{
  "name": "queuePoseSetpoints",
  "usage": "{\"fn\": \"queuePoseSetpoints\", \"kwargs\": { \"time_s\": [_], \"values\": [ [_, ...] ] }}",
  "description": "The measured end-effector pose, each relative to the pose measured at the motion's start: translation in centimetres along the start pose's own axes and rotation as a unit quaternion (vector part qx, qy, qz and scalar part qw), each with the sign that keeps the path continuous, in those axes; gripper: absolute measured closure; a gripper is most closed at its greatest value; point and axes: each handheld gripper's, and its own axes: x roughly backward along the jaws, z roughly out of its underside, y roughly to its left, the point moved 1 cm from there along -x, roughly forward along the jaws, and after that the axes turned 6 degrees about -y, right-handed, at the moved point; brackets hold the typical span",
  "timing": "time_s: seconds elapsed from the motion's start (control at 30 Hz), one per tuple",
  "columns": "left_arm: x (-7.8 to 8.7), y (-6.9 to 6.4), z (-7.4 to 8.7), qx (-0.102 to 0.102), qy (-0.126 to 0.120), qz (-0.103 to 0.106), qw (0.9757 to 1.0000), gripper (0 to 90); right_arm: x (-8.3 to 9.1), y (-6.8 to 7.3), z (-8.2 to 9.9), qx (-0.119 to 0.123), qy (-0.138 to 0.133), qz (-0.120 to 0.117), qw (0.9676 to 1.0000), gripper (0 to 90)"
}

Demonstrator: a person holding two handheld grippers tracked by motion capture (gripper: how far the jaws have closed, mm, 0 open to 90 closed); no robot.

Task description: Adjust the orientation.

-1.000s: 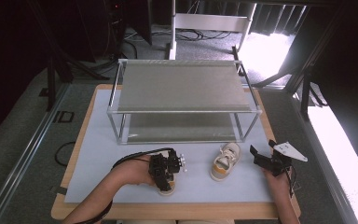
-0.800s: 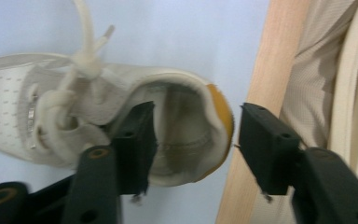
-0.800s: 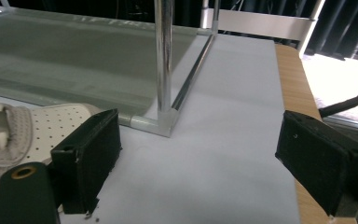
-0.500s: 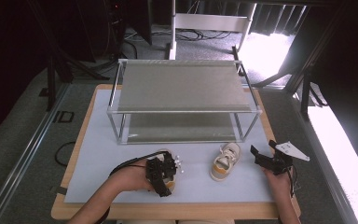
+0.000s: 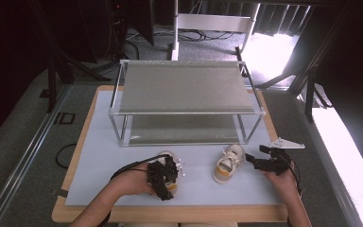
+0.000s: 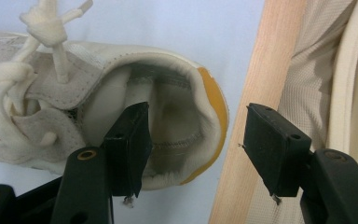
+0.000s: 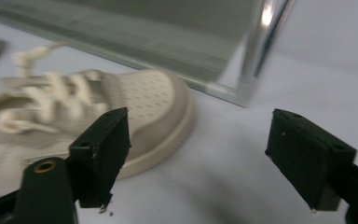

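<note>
Pale grey mat (image 5: 123,156) before a two-tier metal rack (image 5: 184,101), two cream sneakers with mustard heels, left sneaker (image 6: 98,107) heel collar straddled by the parted left gripper (image 6: 193,144), one jaw inside, right sneaker (image 5: 228,163) just beside the wide-open, empty right gripper (image 5: 260,163).

Left hand-held gripper (image 5: 166,176) hides its shoe's (image 5: 172,185) heel.

Dark room, grey floor (image 5: 23,142), bright sunlight patch (image 5: 264,52) beyond table (image 5: 99,215)

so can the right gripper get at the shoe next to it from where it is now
Probably yes. The right gripper sits just beside the right shoe, jaws open and empty, with only bare mat between them. The rack's front corner post stands close behind the toe, so there is little room there.
</note>
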Motion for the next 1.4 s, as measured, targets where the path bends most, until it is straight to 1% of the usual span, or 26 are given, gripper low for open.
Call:
{"fn": "queuePoseSetpoints", "kwargs": {
  "time_s": [0.03,0.17,0.2,0.27,0.3,0.37,0.5,0.63,0.7,0.77,0.8,0.83,0.87,0.93,0.97,1.0,1.07,1.1,1.13,1.2,1.23,1.3,1.33,1.37,1.4],
  "values": [
    [0.0,0.0,0.0,-0.001,0.002,0.001,1.0000,40.3,0.1,0.2,-0.2,0.002,0.002,-0.003,1.0000,20.6],
    [0.0,0.0,-0.1,-0.001,0.005,0.002,1.0000,40.4,0.6,1.2,-1.6,0.026,0.017,-0.022,0.9993,21.8],
    [0.0,0.0,-0.1,-0.001,0.006,0.003,1.0000,40.3,0.7,1.6,-2.1,0.027,0.025,-0.032,0.9988,21.8],
    [0.0,0.0,-0.1,0.001,0.007,0.002,1.0000,40.3,1.0,2.1,-2.8,0.030,0.033,-0.041,0.9982,22.6],
    [0.0,0.0,-0.1,-0.002,0.010,0.001,0.9999,40.3,1.1,2.4,-3.2,0.032,0.038,-0.047,0.9976,23.7],
    [0.0,0.1,-0.1,-0.003,0.013,0.001,0.9999,40.4,1.3,3.0,-4.0,0.040,0.048,-0.060,0.9962,23.9],
    [0.0,0.1,-0.1,-0.003,0.015,0.003,0.9999,40.4,1.7,4.3,-5.6,0.069,0.072,-0.078,0.9920,24.4],
    [0.0,0.1,-0.2,-0.005,0.016,0.003,0.9999,40.3,1.9,5.6,-6.9,0.103,0.098,-0.091,0.9856,24.7],
    [0.0,0.1,-0.2,-0.006,0.016,0.004,0.9998,40.4,1.9,6.2,-7.5,0.112,0.116,-0.100,0.9818,27.4],
    [0.0,0.1,-0.2,-0.007,0.016,0.003,0.9998,40.4,1.7,6.9,-8.1,0.126,0.135,-0.115,0.9761,27.4],
    [0.0,0.1,-0.2,-0.006,0.014,0.003,0.9999,40.4,1.6,7.1,-8.2,0.131,0.139,-0.121,0.9740,27.4],
    [0.0,0.1,-0.2,-0.002,0.011,0.003,0.9999,40.4,1.5,7.4,-8.4,0.133,0.147,-0.128,0.9716,27.6],
    [0.0,0.1,-0.2,-0.002,0.012,0.003,0.9999,41.2,1.3,7.7,-8.6,0.135,0.159,-0.139,0.9682,29.6],
    [0.0,0.1,-0.2,0.000,0.010,0.003,0.9999,41.2,1.0,8.3,-8.9,0.134,0.177,-0.146,0.9640,30.3],
    [0.0,0.1,-0.2,-0.001,0.011,0.003,0.9999,41.2,0.8,8.6,-8.9,0.137,0.186,-0.152,0.9609,31.0],
    [0.0,0.2,-0.2,-0.002,0.012,0.003,0.9999,41.3,0.5,9.0,-9.0,0.145,0.198,-0.163,0.9556,31.0],
    [0.0,0.2,-0.2,-0.003,0.014,0.003,0.9999,41.3,0.0,9.9,-8.9,0.157,0.224,-0.171,0.9466,31.1],
    [0.0,0.2,-0.2,-0.003,0.014,0.003,0.9999,41.2,-0.3,10.3,-8.8,0.167,0.238,-0.175,0.9407,31.1],
    [0.0,0.1,-0.2,-0.003,0.013,0.003,0.9999,41.2,-0.8,10.9,-8.7,0.182,0.257,-0.178,0.9323,32.1],
    [0.0,0.1,-0.2,-0.004,0.014,0.003,0.9999,41.2,-1.4,11.5,-8.6,0.192,0.278,-0.181,0.9236,33.9],
    [0.0,0.1,-0.2,-0.004,0.014,0.003,0.9999,41.2,-1.8,11.8,-8.6,0.194,0.287,-0.185,0.9197,37.9],
    [0.0,0.1,-0.2,-0.004,0.015,0.004,0.9999,41.2,-2.4,12.2,-8.6,0.197,0.308,-0.189,0.9114,38.9],
    [-0.1,0.1,-0.2,-0.004,0.015,0.004,0.9999,41.2,-2.7,12.3,-8.6,0.197,0.316,-0.188,0.9089,40.8],
    [-0.1,0.1,-0.2,-0.005,0.016,0.004,0.9999,41.2,-3.0,12.3,-8.6,0.199,0.325,-0.185,0.9057,41.9],
    [-0.1,0.1,-0.2,-0.004,0.016,0.004,0.9999,41.2,-3.3,12.4,-8.6,0.200,0.338,-0.180,0.9016,42.9]
  ]
}}
